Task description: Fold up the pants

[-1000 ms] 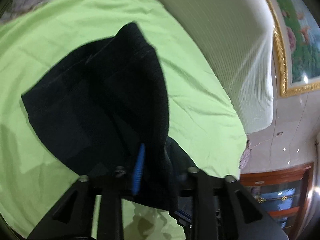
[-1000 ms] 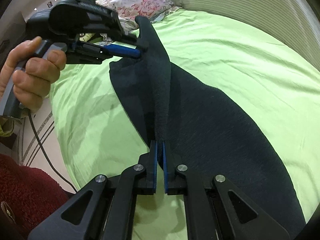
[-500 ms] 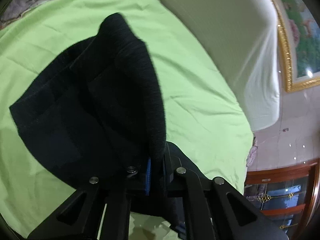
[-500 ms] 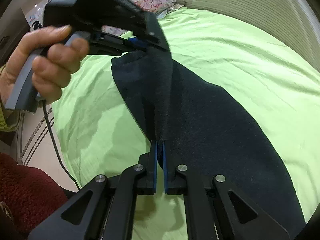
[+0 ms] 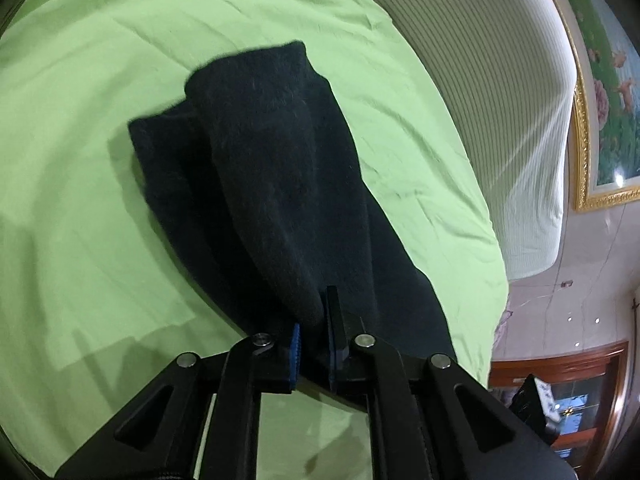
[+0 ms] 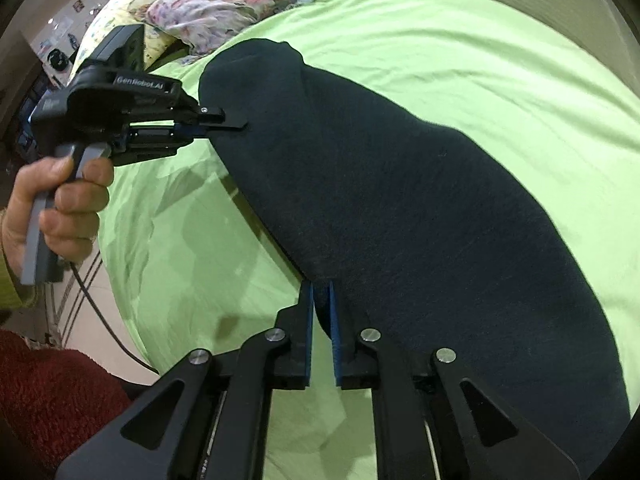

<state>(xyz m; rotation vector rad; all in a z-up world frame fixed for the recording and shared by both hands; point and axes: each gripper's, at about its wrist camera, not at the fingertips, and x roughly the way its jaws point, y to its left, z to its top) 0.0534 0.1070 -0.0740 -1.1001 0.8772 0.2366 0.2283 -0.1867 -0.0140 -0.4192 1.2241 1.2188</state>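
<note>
Dark navy fleece pants (image 6: 400,208) lying folded lengthwise on the light green bedsheet (image 6: 460,40), running from 11 o'clock down to 5 in the right wrist view. Right gripper (image 6: 321,300) opening, jaws parting, a fold of hem between them. Left gripper (image 5: 316,320) also opening — cloth edge between its blue pads (image 5: 295,340), barely pinched. Soft, light, limp, slightly grippy — likely best taken at hem corners or waistband edge, both layers together.
</note>
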